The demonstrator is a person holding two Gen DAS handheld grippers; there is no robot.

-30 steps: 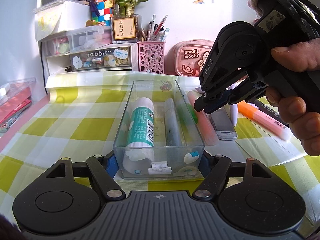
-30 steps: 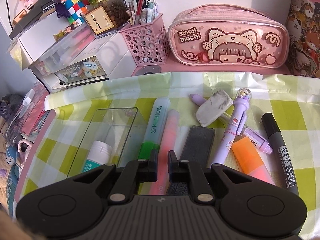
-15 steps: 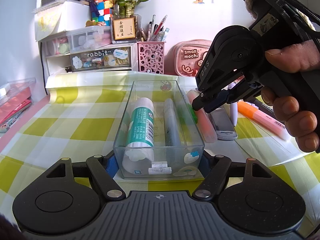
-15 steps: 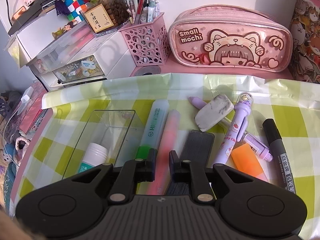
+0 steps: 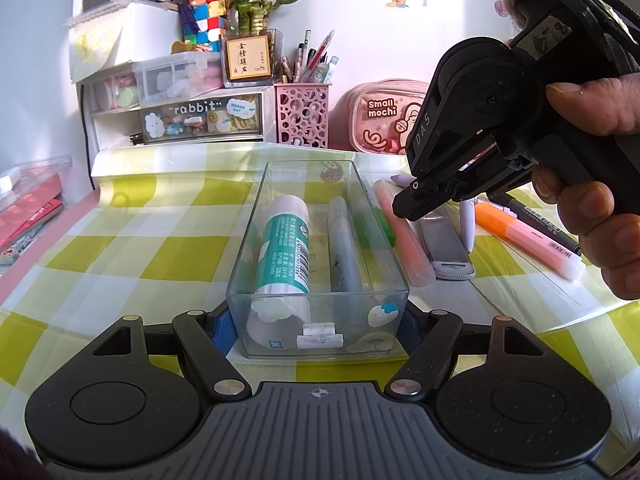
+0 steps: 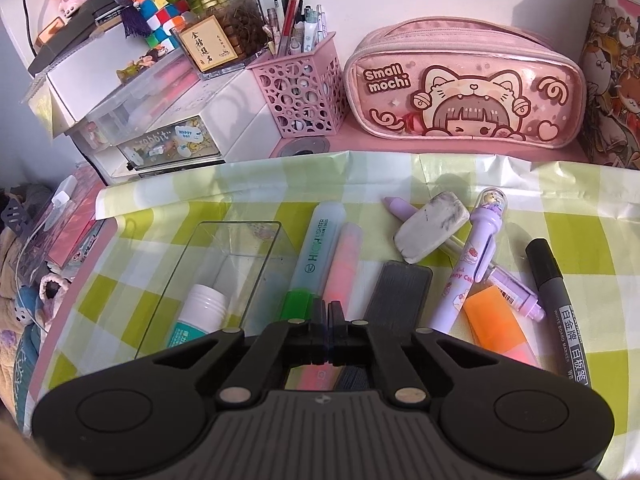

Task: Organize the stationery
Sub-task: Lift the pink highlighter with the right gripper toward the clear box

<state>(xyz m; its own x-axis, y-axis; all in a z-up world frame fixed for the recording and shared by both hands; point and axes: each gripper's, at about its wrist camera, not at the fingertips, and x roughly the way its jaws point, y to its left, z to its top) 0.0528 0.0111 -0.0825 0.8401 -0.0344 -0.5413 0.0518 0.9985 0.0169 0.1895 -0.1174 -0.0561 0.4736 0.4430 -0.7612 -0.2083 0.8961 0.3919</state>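
My left gripper (image 5: 318, 322) clamps the clear organizer box (image 5: 316, 240). My right gripper (image 6: 328, 314), jaws clenched empty, hovers above the pink highlighter (image 6: 344, 264), at the box's three o'clock; I should open wide, straddle its barrel squarely.

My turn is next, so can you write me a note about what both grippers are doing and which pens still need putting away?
Left gripper: clamped on the near end of the clear plastic box, steadying it.
Right gripper: shut and empty, hovering above the pens beside the box.
Done: glue stick and a grey marker lie inside the box.
Left on the checked cloth: green highlighter, pink highlighter, black flat case, eraser, purple character pen, a second purple pen under them, orange highlighter, whiteboard marker.
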